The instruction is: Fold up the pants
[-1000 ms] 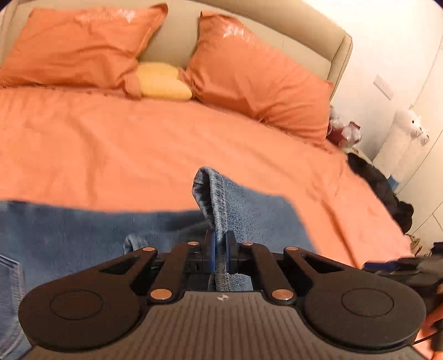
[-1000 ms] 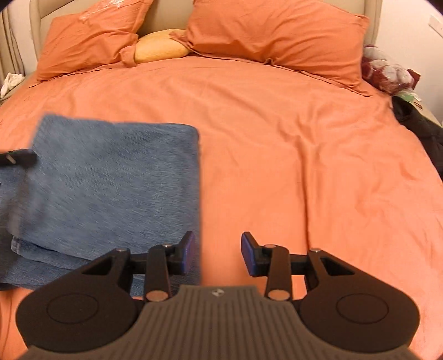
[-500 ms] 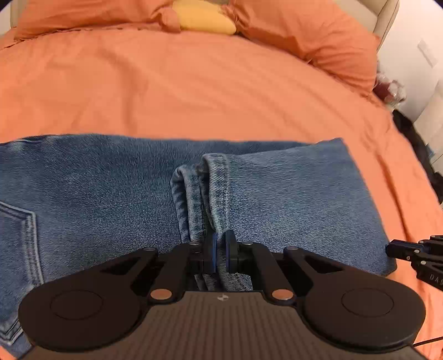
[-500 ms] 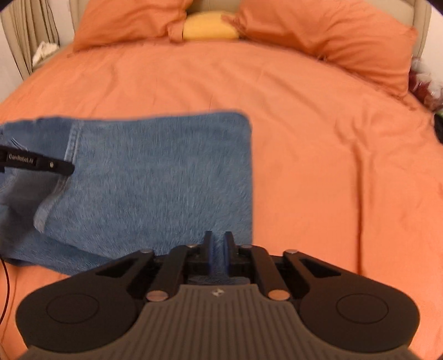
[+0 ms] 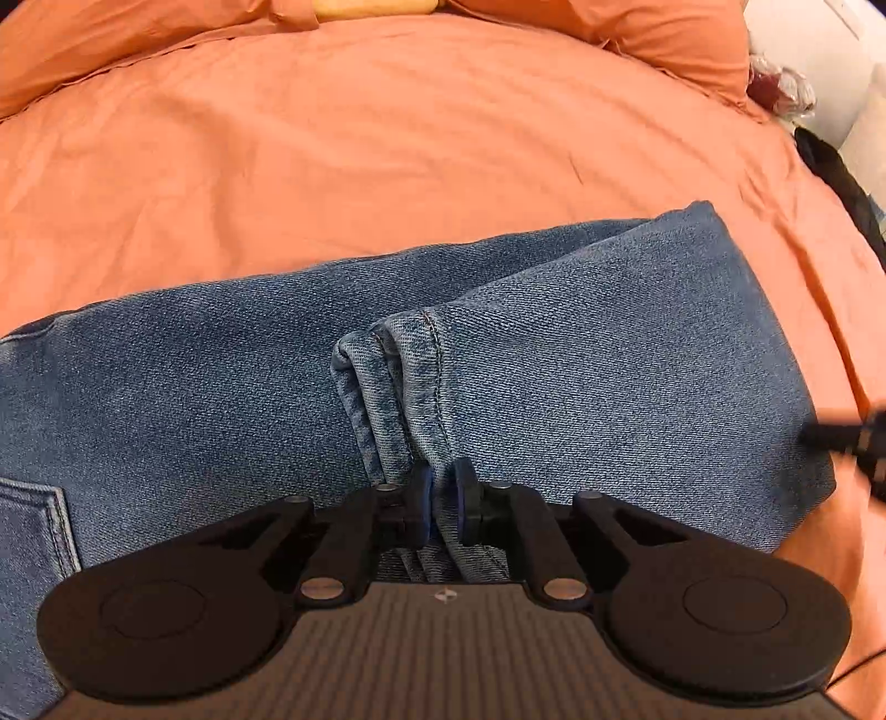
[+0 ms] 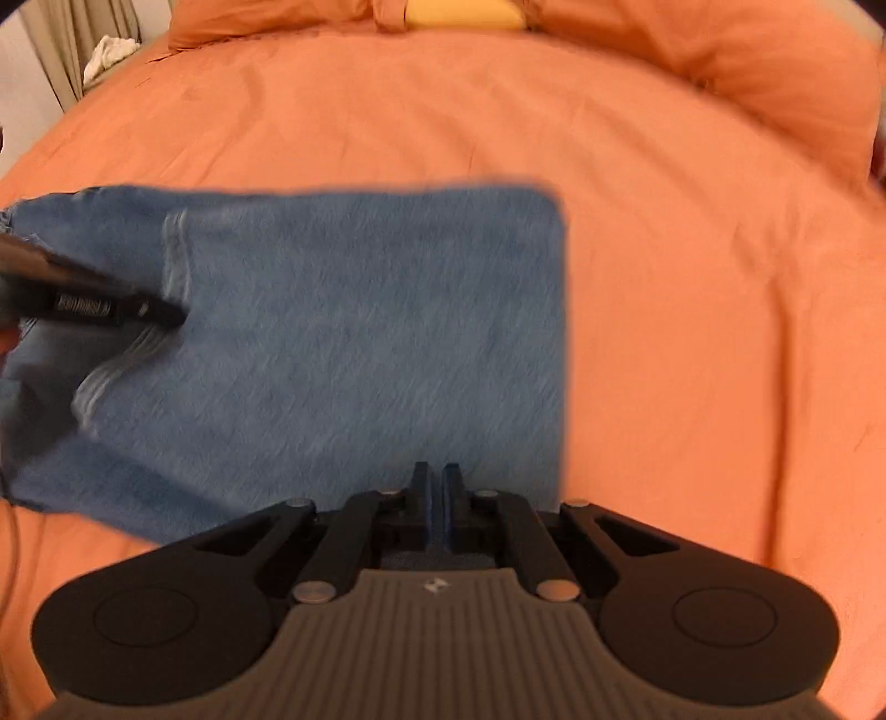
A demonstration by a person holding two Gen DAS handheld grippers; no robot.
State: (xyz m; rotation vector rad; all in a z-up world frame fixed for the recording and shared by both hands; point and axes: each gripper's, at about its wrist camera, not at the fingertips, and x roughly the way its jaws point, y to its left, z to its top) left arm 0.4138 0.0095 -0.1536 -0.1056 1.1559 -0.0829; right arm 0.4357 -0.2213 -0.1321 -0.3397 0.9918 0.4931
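Blue denim pants (image 5: 581, 354) lie folded on the orange bed. My left gripper (image 5: 441, 507) is shut on the bunched hem (image 5: 410, 382) of the pant legs, held low over the lower layer of denim. My right gripper (image 6: 436, 509) is shut on the near edge of the folded pants (image 6: 360, 343), close to their right fold. The left gripper's finger (image 6: 105, 307) shows at the left of the right wrist view, on the hem. The right gripper's fingers (image 5: 847, 437) show blurred at the right edge of the left wrist view.
The orange bedspread (image 5: 387, 155) runs far and right of the pants. Orange pillows (image 6: 775, 61) and a yellow cushion (image 6: 462, 14) lie at the headboard. Dark clothing (image 5: 841, 177) lies at the bed's right edge. A curtain (image 6: 72, 39) hangs at the far left.
The left gripper has carried the hem down over the pants, laying the legs across the lower layer. The right gripper has shut on the near edge of the fold.
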